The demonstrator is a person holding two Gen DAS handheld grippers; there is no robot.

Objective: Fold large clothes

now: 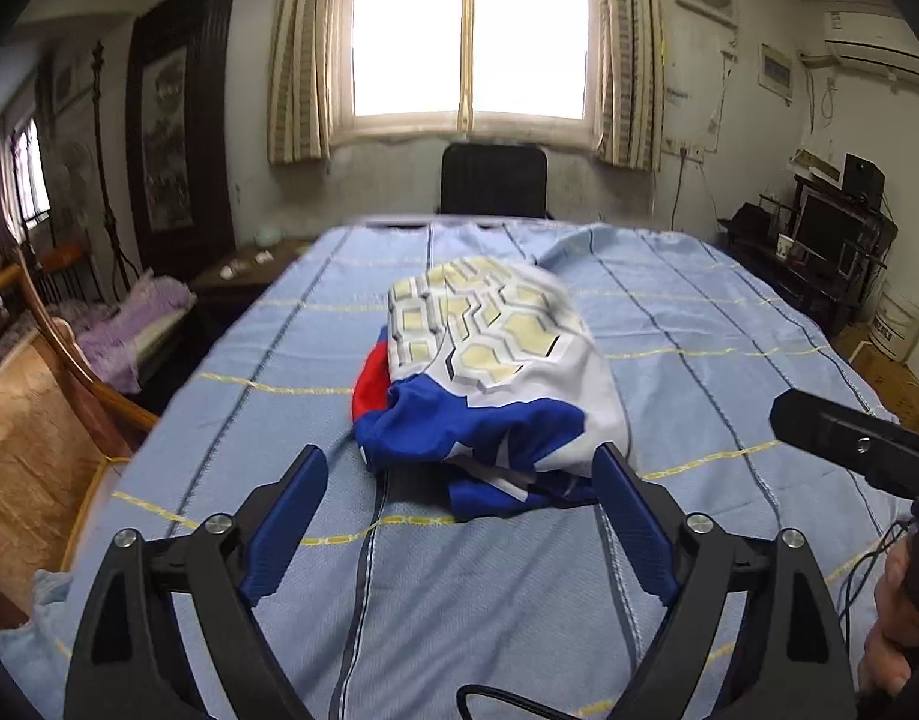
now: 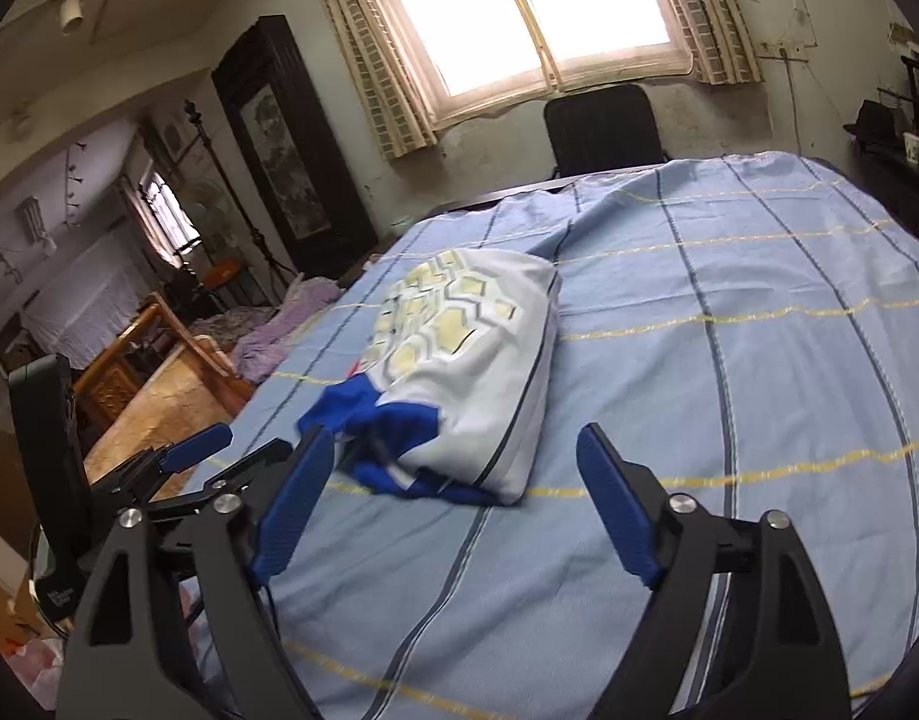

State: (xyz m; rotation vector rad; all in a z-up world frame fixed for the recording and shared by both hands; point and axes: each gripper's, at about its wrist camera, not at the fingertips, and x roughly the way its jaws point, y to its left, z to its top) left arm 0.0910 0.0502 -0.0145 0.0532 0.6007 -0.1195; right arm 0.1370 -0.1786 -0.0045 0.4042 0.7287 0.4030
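Observation:
A folded garment point(image 1: 489, 372), white with yellow hexagons plus blue and red parts, lies in a bundle on the light blue striped bedsheet point(image 1: 729, 324). It also shows in the right wrist view point(image 2: 459, 372), on the sheet point(image 2: 759, 360). My left gripper point(image 1: 459, 468) is open and empty, its blue fingers just before the garment's near blue edge. My right gripper point(image 2: 453, 450) is open and empty, facing the garment's near end. The left gripper also shows at the left of the right wrist view point(image 2: 243, 450). Part of the right gripper's body point(image 1: 855, 444) shows at the right of the left wrist view.
A black chair point(image 1: 494, 180) stands beyond the bed under the window. A wooden chair point(image 1: 51, 360) and purple cloth point(image 1: 135, 324) are left of the bed. A dark desk with a monitor point(image 1: 819, 240) is at the right. A black cable point(image 1: 363, 540) runs over the sheet.

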